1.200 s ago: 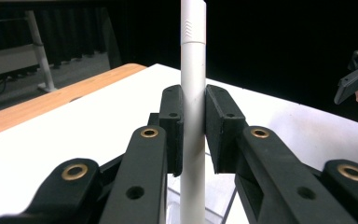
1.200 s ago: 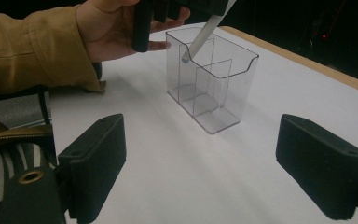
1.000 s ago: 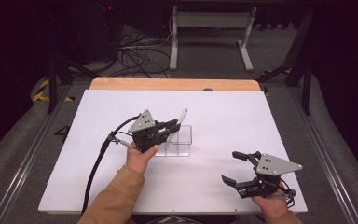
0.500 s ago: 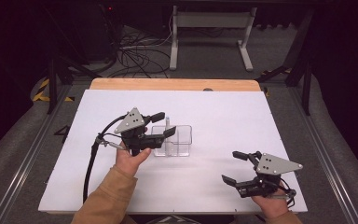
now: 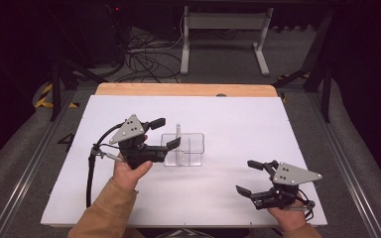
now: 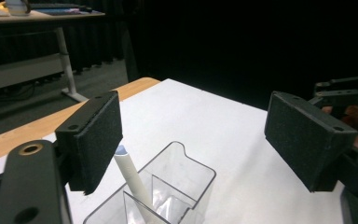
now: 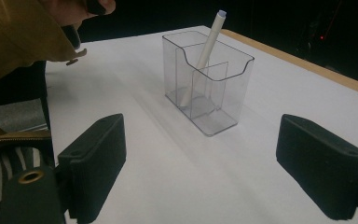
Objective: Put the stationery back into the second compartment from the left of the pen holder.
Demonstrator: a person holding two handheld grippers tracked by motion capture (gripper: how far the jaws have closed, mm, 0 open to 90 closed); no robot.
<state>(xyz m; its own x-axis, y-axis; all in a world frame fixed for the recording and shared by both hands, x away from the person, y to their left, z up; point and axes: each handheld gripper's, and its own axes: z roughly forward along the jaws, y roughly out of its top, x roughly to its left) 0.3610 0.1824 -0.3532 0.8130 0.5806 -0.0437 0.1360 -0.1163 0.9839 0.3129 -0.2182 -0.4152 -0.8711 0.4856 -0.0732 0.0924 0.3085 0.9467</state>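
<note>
Dark room all around, cables on the floor behind, and a white table (image 5: 228, 198) with a wooden strip along its far edge. Near the middle of the table, a bit toward the left edge, sits a clear holder (image 5: 186, 148) with dividers inside. A white pen (image 5: 177, 133) stands in its left compartment, leaning, tip down and cap end poking above the rim. You can see it nicely from the right gripper view too: pen (image 7: 204, 58) tilted in the back section of the holder (image 7: 209, 84).

Left gripper (image 5: 166, 134) is right at the holder's left side, raised a little above it. Its jaws have just been opening and now stand wide apart, with the pen's top (image 6: 123, 156) sitting below and between them but not touched by either pad. So I'd call this the release step: pen dropped in the holder, hand letting go.

Right gripper (image 5: 250, 176) rests near the front right corner of the table, well apart from the holder, jaws spread wide with nothing in them.

Next move, I'd guess: lift the left gripper clear without clipping the pen's top or nudging the holder, since that light plastic thing looks like it would slide or tip easily.
</note>
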